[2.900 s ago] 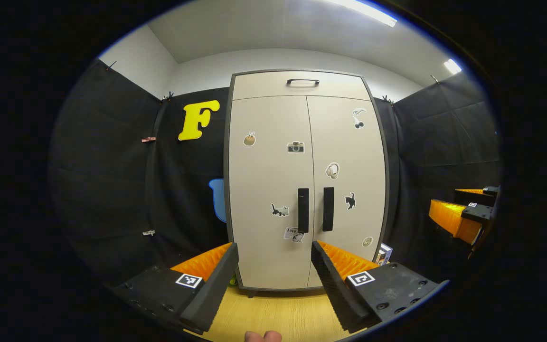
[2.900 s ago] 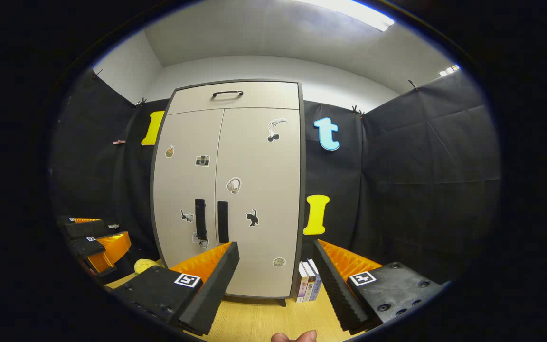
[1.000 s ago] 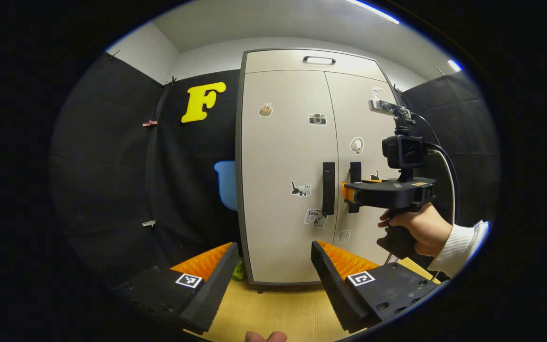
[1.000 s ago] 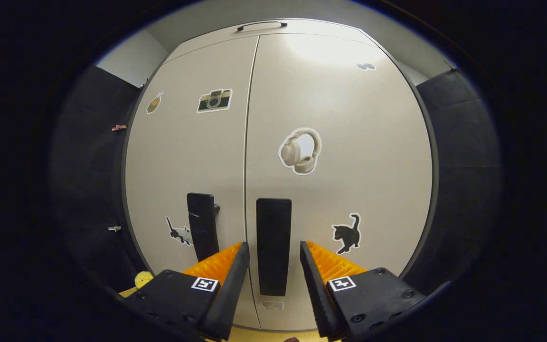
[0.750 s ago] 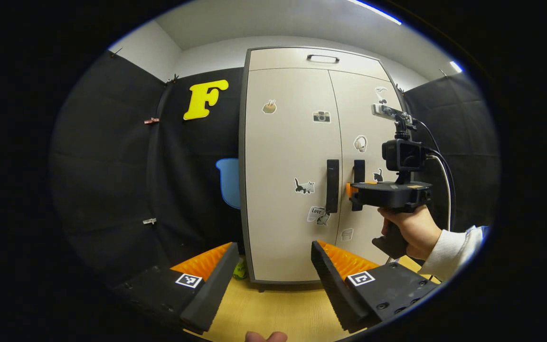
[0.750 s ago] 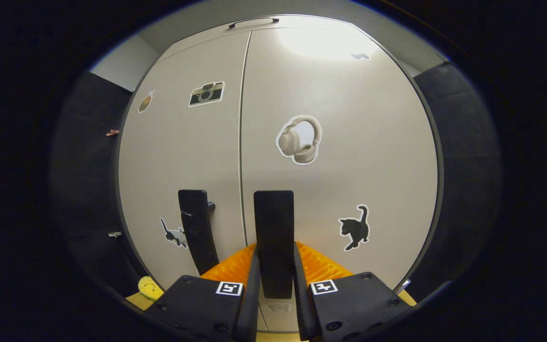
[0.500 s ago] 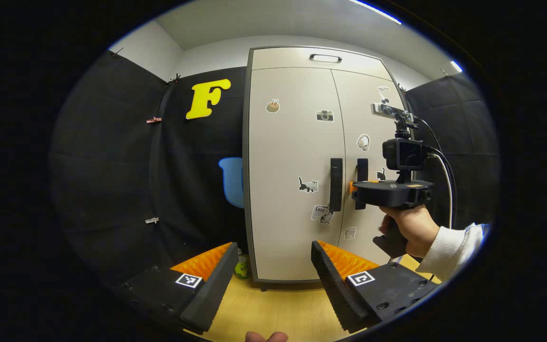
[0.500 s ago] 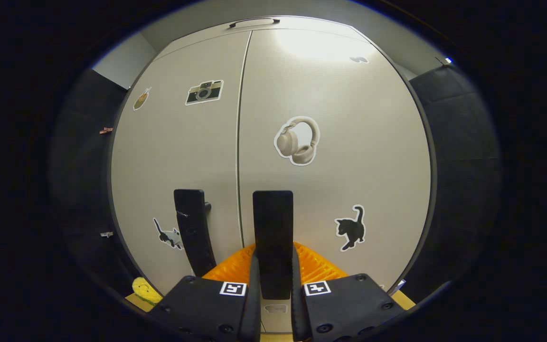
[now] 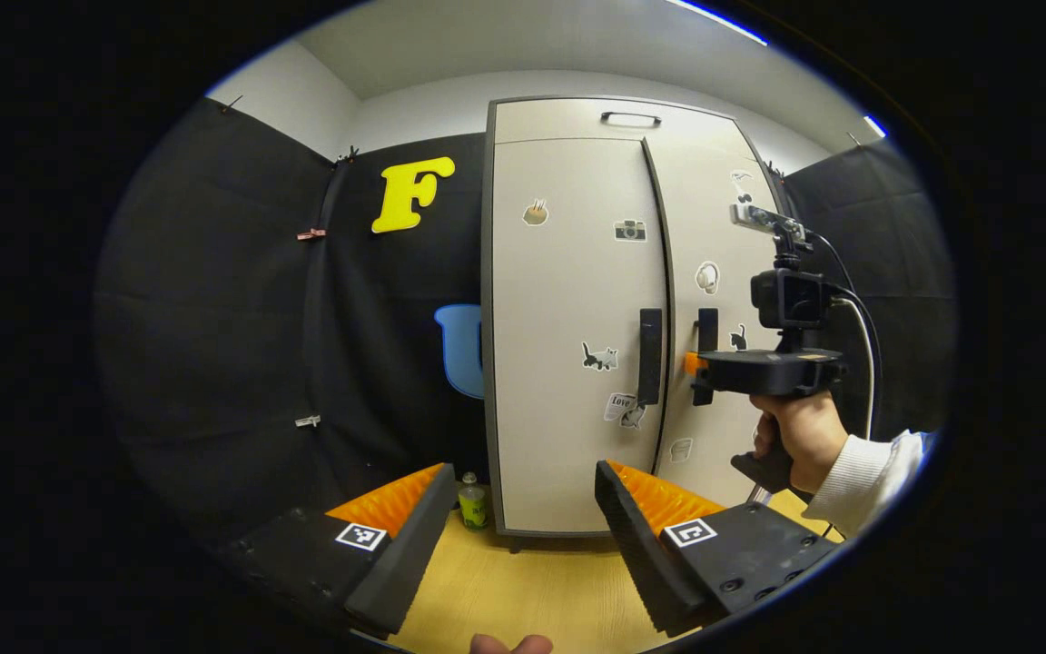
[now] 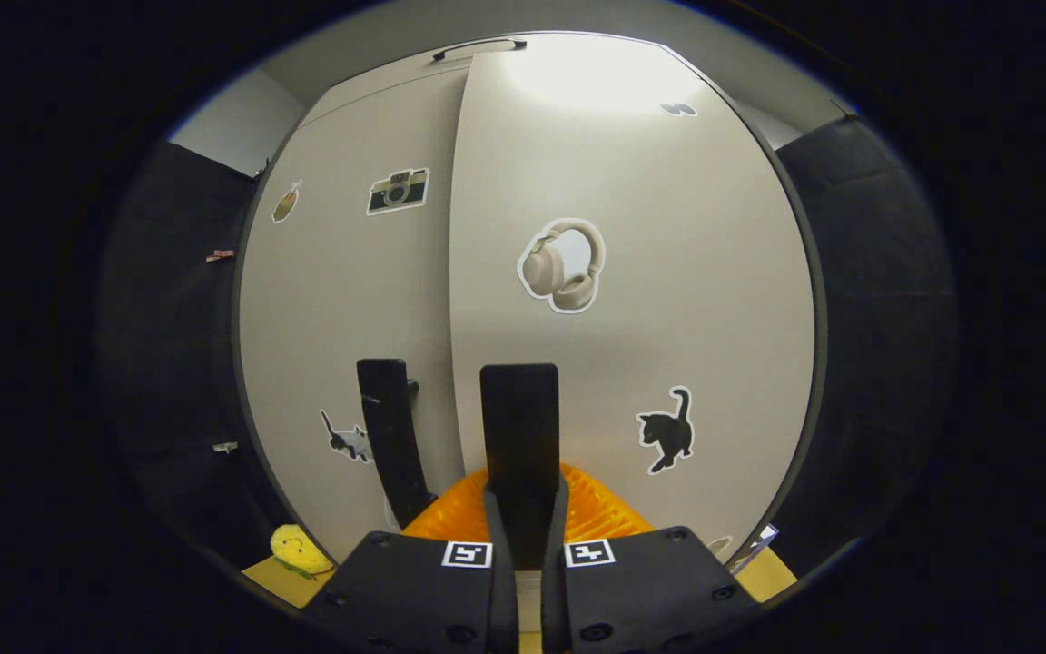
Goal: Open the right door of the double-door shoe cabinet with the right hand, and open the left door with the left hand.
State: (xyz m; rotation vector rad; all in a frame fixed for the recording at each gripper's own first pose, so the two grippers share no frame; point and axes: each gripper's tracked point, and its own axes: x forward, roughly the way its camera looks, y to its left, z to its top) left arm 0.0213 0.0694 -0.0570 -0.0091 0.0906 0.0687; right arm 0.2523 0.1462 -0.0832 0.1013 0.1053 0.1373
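clamping the right door handle (image 10: 519, 427) between both fingers, the right gripper (image 10: 523, 509) has the right door (image 10: 650, 272) cracked just off the cabinet face; in the right gripper view its free edge stands a little proud of the left door (image 10: 341, 300), and in the left gripper view a dark gap runs down the seam. step 1 of 2 looks started but far from done, since that door is barely ajar. the left door (image 9: 568, 318) sits flush and shut, its handle (image 9: 649, 356) untouched. the left gripper (image 9: 523, 536) hangs well back from the shoe cabinet (image 9: 614, 118), jaws spread wide with nothing between them. left to do, by my reading: swing the right door fully out, then bring the left gripper in to its handle.
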